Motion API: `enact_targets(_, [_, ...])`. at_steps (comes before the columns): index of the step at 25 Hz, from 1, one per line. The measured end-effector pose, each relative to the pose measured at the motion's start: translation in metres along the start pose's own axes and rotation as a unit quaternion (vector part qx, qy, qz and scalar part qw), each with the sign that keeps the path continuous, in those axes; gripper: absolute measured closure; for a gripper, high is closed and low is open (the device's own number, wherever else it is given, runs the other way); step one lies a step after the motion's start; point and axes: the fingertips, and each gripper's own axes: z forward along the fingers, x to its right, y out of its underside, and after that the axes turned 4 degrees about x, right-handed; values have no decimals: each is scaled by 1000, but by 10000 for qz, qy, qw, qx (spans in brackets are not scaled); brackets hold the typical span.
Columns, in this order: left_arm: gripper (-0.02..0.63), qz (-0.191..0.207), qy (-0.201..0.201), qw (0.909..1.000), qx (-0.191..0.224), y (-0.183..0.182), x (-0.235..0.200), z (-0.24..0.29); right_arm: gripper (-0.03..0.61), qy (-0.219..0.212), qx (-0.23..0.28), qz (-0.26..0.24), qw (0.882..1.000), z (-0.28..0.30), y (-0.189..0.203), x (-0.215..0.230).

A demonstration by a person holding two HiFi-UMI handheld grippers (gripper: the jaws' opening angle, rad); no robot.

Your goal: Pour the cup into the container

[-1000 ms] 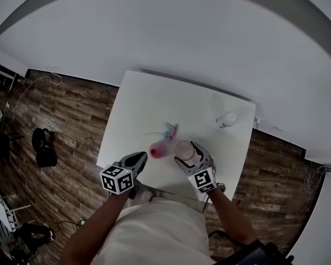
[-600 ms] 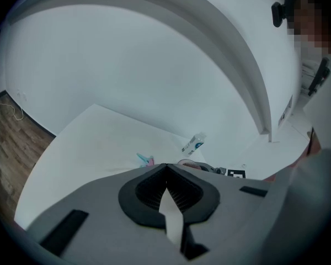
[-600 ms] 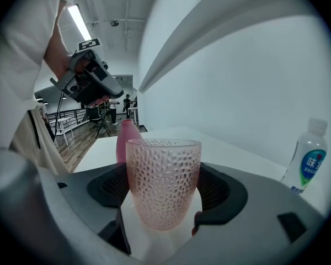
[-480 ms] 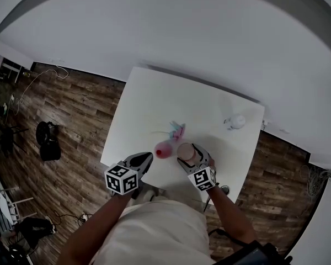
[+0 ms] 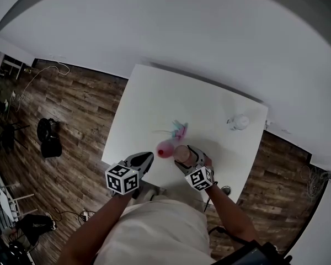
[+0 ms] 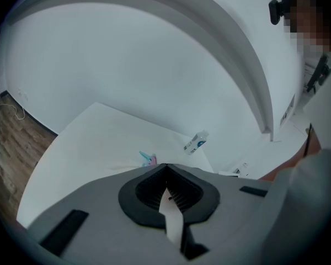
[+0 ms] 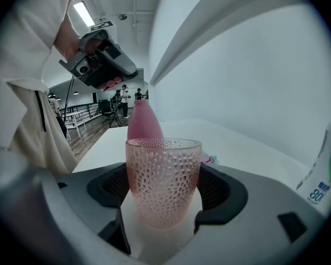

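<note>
Two jaws of the right gripper (image 5: pixel 183 155) clamp the cup (image 7: pixel 163 173) at its sides. Cup: translucent pink glass, dimpled wall, upright, over the white table (image 5: pixel 209 106) near its front edge. Pink container (image 7: pixel 142 123), narrowing toward its top, stands just behind the cup. Left gripper (image 6: pixel 166 187): jaws closed together, nothing between them

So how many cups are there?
1. A pink dimpled cup stands upright between the fingers of the right gripper, close beside the pink container on the table. I see no other cup; one could be hidden.
</note>
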Motion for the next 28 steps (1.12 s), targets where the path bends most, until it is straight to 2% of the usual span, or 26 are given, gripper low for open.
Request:
enact_targets(4, [604,-16,-12,10000,-14,3,-1,-1,210,12,-22,56,10000,2,1,-4])
enact_targets(15, [604,-47,-19,10000,-67,11,0,-9,210,14,-78,-176,9998,0,1,-9])
enact_targets(28, [604,-54,33,10000,-45,19,7,-9,210,93,-176,-81,9998,-15,17,-11])
